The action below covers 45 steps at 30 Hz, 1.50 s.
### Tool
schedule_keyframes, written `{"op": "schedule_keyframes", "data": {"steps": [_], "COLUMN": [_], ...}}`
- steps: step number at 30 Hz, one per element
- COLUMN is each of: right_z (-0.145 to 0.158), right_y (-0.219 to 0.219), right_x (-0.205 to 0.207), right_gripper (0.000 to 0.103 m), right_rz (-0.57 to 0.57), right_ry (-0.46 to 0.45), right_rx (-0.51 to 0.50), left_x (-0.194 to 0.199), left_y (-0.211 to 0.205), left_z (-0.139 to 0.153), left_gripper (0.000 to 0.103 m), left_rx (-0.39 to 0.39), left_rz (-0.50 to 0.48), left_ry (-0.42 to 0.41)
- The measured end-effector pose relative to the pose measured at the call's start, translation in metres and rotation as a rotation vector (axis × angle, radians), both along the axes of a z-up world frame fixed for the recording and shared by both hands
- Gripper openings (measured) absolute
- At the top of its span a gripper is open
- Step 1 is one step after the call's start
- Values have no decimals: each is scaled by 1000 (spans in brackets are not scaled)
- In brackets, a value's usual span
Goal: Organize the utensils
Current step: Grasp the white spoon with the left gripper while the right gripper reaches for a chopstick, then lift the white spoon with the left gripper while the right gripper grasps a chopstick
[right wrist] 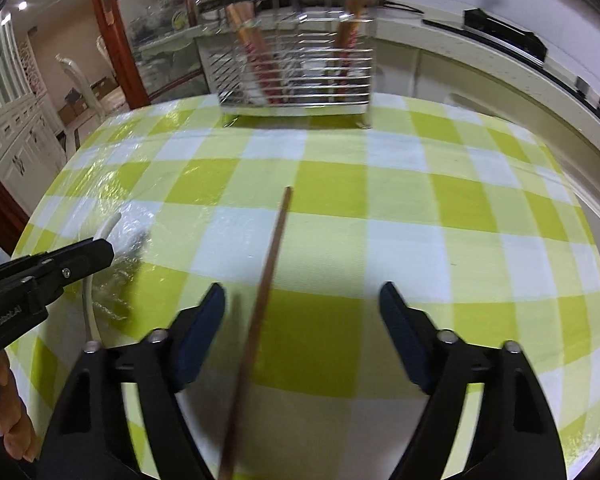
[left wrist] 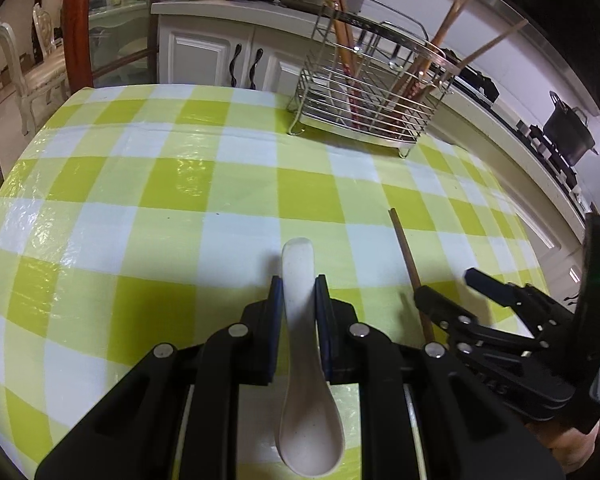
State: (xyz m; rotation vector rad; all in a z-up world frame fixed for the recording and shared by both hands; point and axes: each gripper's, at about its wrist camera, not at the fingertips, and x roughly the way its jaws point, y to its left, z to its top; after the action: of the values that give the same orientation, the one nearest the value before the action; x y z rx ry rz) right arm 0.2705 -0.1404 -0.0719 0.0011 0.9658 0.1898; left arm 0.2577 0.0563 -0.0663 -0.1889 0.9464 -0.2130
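Note:
My left gripper (left wrist: 299,285) is shut on the handle of a white ceramic spoon (left wrist: 305,364), whose bowl hangs toward the camera above the checked cloth. My right gripper (right wrist: 302,294) stands open around a brown wooden chopstick (right wrist: 260,308) that lies on the cloth, nearer the left pad and touched by neither. In the left wrist view that chopstick (left wrist: 408,258) and the right gripper (left wrist: 444,284) show at the lower right. The left gripper (right wrist: 100,250) and the spoon (right wrist: 90,312) sit at the left of the right wrist view. A wire utensil rack (left wrist: 364,100) holding several chopsticks stands at the table's far side.
The table wears a green and white checked cloth (left wrist: 180,184) under clear plastic. Beyond the rack (right wrist: 296,68) run white cabinets (left wrist: 204,56) and a counter with a black pot (left wrist: 568,128). A person's hand (right wrist: 8,412) holds the left gripper. Chairs (left wrist: 24,72) stand at the far left.

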Motion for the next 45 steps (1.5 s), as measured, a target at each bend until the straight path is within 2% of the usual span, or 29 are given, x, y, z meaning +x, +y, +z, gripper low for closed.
{"op": "schedule_keyframes", "data": {"steps": [2,4,7,9,12,21,37,41,45], "right_z": [-4,-7,-6,-6,-5,8,75,71,51], "right_y": [7,13,19,19,18,1,-32,-34,-34], "right_x": [3,3,2,1,-1,-5,-26,-23,-15], "right_gripper": [55,53,42,29,17,13,13,14,14], "right_rz": [14,21,39,44,51,49,13,10,-23], "right_ry": [15,20,15,13,7,-23,-165,-129,-40], "right_rx": [-13,-34,-49,-50,-40,36,81,89,96], "left_x": [0,1,1,1,1,-1,-11,-12,-13], "left_y": [2,3,6,7,9,8,1,0,1], "left_z": [-1,-1,-1,-1,-1,6,34,36,34], "left_gripper": [16,16,16,16,16,16,16,16,16], "left_rx": [-7,-11,-17,-20,-21,-19,-13,-11,-11], "left_rz": [3,4,9,11,14,21,26,28,28], "left_ry": [0,-2,-3,-4,-6,-22,-96,-96,-92]}}
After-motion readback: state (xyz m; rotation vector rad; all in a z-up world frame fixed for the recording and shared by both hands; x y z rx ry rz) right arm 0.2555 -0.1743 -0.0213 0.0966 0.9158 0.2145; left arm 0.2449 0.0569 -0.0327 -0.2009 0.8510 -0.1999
